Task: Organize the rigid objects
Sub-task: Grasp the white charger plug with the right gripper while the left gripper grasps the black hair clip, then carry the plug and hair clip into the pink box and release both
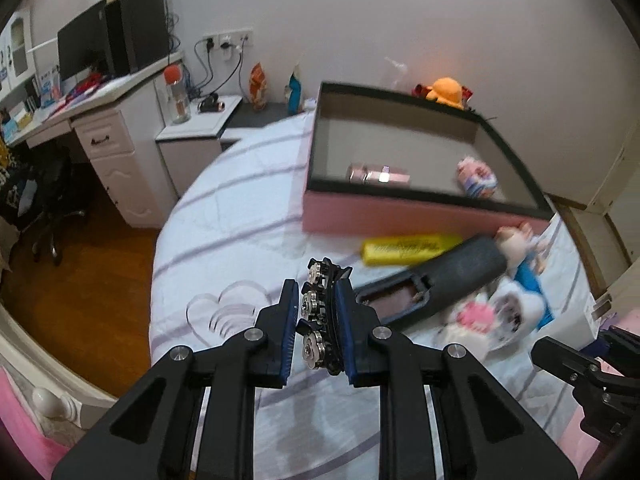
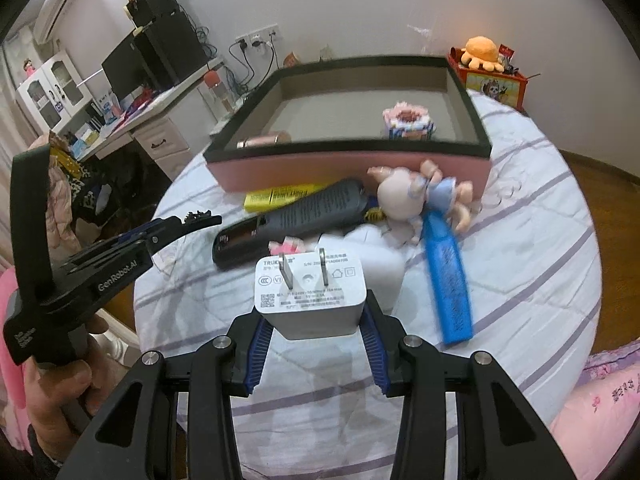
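While you hold both tools above the striped bedsheet (image 2: 520,248), your right gripper (image 2: 316,320) pinches a white plug-in charger (image 2: 310,294) by its two sides; the blue pads press its lower body and its two metal prongs point away from you, toward the pink box (image 2: 348,170). Your left gripper (image 1: 318,312) has its jaws pressed nearly together on a black-and-silver chain of small toothed wheels (image 1: 318,320), which stands between the pads and sticks out past the fingertips. From the right wrist view, your left hand (image 2: 52,384) wraps that tool's handle on the side away from the box.

Nearer to you than the box lie the loose things. A blue flat pack (image 2: 448,280) slants away from the box's near wall. A dark grey remote-like device (image 2: 304,216) with its back compartment open lies between the charger and the box. A yellow pack (image 2: 280,196) rests just beside the near wall, and a pale doll in a blue dress (image 2: 424,196) lies against that wall.

Inside the box, a rose-gold tube (image 2: 264,140) lies by the near wall and a pink-and-blue block figure (image 2: 408,122) stands apart from it. Beyond the box's far corner sits an orange plush octopus (image 2: 482,54).
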